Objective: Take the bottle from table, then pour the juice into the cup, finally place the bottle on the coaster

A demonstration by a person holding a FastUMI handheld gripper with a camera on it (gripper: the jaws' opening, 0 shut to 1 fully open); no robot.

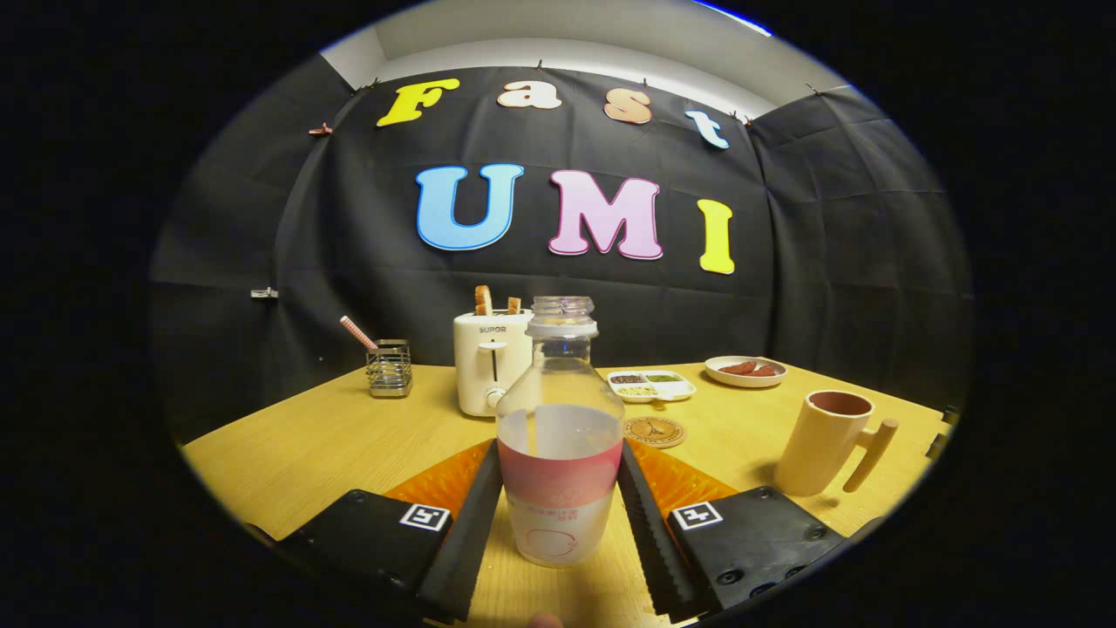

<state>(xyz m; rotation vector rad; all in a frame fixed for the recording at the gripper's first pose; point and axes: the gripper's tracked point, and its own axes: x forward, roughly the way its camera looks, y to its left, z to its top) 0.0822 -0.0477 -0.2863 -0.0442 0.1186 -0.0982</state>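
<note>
The toaster (491,364) has the word SUPOR on its front. The bottle (559,436) has a label, but its words are too small to read.

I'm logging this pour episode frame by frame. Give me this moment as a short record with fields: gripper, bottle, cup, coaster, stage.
gripper: gripper fingers flank the bottle, touching or nearly so; firm clamp not certain
bottle: bottle upright on the table, uncapped, partly filled, between the fingers
cup: cup upright, handle pointing away from the bottle
coaster: coaster bare, just beyond the bottle
stage: nothing poured yet
</note>
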